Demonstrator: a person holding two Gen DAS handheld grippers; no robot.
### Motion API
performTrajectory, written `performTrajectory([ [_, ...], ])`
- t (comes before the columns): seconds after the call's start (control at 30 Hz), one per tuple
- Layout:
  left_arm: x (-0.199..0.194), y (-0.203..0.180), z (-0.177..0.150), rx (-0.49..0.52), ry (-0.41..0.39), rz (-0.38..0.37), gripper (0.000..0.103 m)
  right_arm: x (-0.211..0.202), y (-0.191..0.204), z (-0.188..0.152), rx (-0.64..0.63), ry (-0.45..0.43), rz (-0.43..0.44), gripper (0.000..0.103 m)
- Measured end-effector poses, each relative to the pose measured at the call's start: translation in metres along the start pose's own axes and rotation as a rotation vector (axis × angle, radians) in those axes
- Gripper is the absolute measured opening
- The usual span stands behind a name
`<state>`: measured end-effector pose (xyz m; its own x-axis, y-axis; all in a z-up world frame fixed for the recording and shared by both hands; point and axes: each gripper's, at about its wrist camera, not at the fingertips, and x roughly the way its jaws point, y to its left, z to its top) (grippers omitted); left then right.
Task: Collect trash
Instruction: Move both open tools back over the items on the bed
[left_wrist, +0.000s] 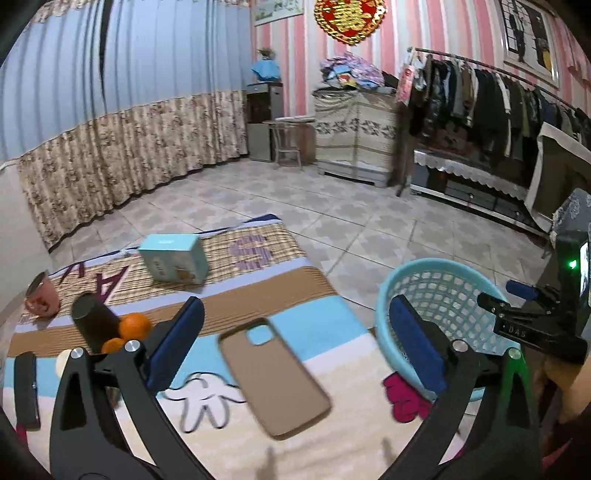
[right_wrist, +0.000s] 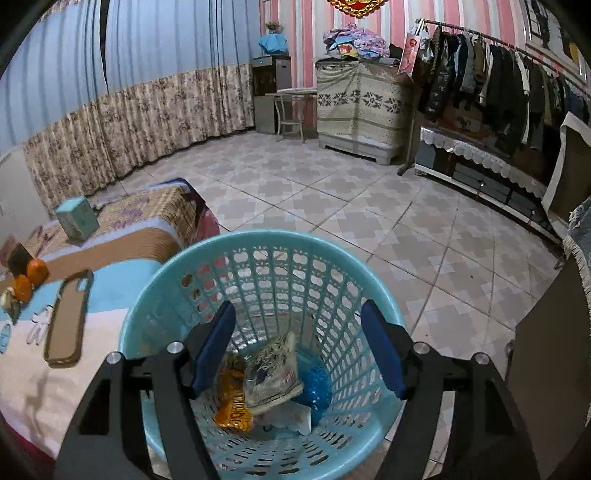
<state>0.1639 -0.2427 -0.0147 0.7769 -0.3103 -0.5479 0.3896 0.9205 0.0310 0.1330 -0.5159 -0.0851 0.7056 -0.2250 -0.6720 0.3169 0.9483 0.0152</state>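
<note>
hovering right tool (right_wrist: 297, 345) spread over basket (right_wrist: 147, 295), tilted down

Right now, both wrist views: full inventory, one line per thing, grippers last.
basket: 1, light blue, on the floor beside the mat
trash in basket: several pieces, orange wrapper, pale packet, blue piece, at the bottom
phone case: 1, tan, flat on the mat
box: 1, light blue, far part of the mat
oranges: 2, orange, next to the dark cup
dark cup: 1, black, lying on its side
mug: 1, pink, left edge of the mat
mat: 1, striped, on the tiled floor
left gripper: open, empty, above the phone case
right gripper: open, empty, over the basket
</note>
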Motion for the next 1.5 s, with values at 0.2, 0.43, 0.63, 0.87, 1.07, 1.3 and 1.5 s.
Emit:
performTrajectory([
  [0.2,-0.017,0.035,-0.003,-0.026,-0.022,0.048,0.097,-0.009,0.012,-0.001,-0.008,-0.02,-0.034,0.09],
  [0.43,-0.043,0.073,-0.005,-0.06,-0.059,0.088,0.097,-0.035,0.037,0.005,-0.027,-0.071,-0.025,0.09],
  [0.63,-0.056,0.108,-0.013,-0.084,-0.067,0.128,0.097,-0.055,0.072,0.012,-0.038,-0.117,0.01,0.092],
  [0.87,-0.075,0.151,-0.021,-0.107,-0.072,0.173,0.097,-0.074,0.126,0.018,-0.087,-0.166,0.063,0.092],
  [1.07,-0.089,0.192,-0.03,-0.14,-0.077,0.224,0.098,-0.08,0.167,0.016,-0.114,-0.171,0.103,0.092],
  [1.3,-0.095,0.233,-0.045,-0.164,-0.068,0.293,0.098,-0.082,0.209,0.011,-0.165,-0.18,0.141,0.092],
  [1.5,-0.093,0.272,-0.065,-0.226,-0.054,0.313,0.098,-0.083,0.237,0.006,-0.202,-0.191,0.147,0.092],
])
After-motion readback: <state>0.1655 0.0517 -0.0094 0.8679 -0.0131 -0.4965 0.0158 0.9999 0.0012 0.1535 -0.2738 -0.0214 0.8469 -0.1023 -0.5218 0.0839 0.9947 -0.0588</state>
